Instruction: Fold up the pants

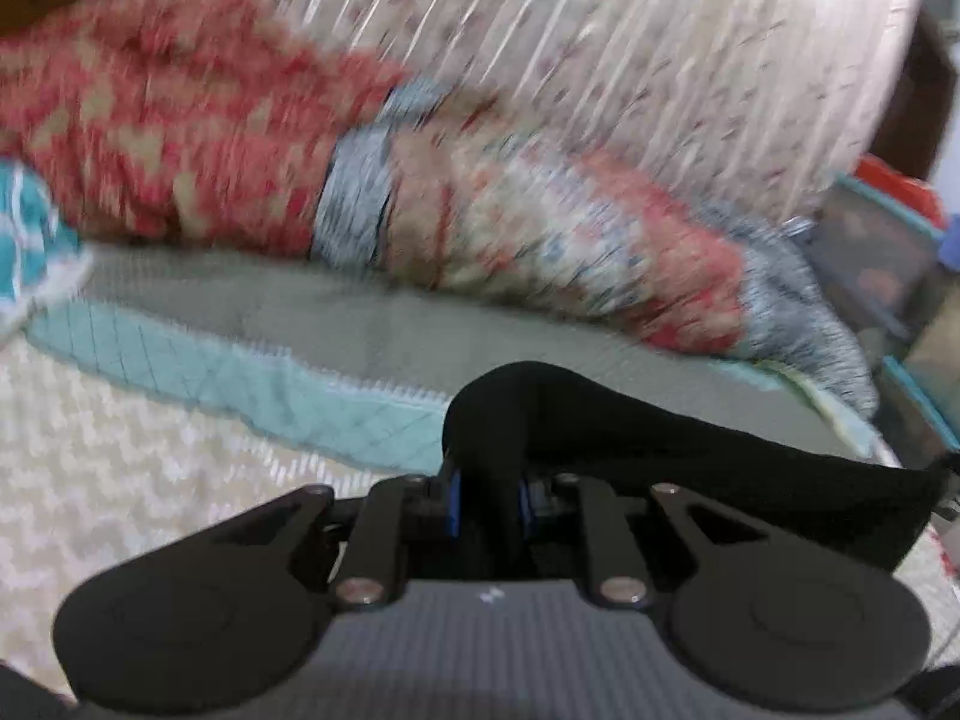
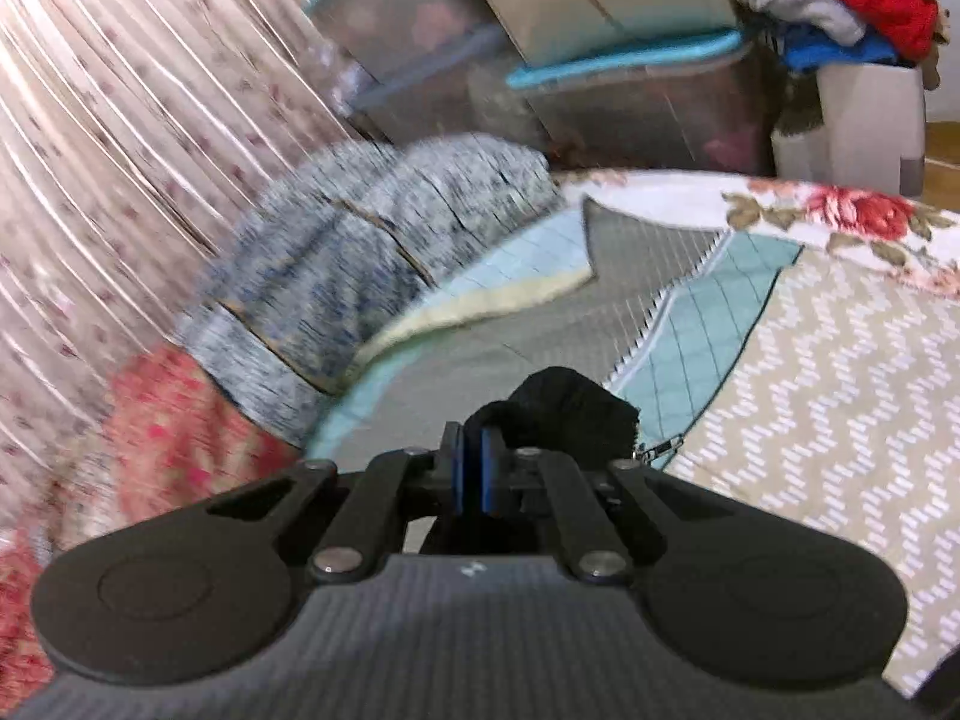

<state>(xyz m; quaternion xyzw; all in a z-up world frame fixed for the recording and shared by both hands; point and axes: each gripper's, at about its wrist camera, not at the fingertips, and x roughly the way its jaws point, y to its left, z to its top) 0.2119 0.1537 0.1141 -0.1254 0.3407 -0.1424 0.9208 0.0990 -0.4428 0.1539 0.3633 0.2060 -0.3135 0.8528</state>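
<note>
**Both grippers pinch black pants, lifted over bed**

Left gripper (image 1: 487,504): blue pads closed down on a bunched ridge of the pants (image 1: 690,468). Black cloth rises between the pads and trails off to the right edge, pulled fairly taut. Probably the span running toward the other hand.

Right gripper (image 2: 471,471): pads nearly together, pinching a thin bit of the pants (image 2: 564,411); most of the wad bulges out just past and right of the pads. A zipper pull (image 2: 657,450) dangles beside it, so this is likely the waist end.

Pants sit in the air at both tool tips, above the quilt (image 2: 828,372). Not laid flat, no fold visible. Two-point hold makes sense: stretch the cloth between hands so it drops straight for folding.

Background heavily blurred. Pillows (image 1: 210,120) lie along the far side by the curtain (image 2: 90,120), bins (image 2: 630,90) beyond. Stage judged: early, carrying or spreading.
</note>
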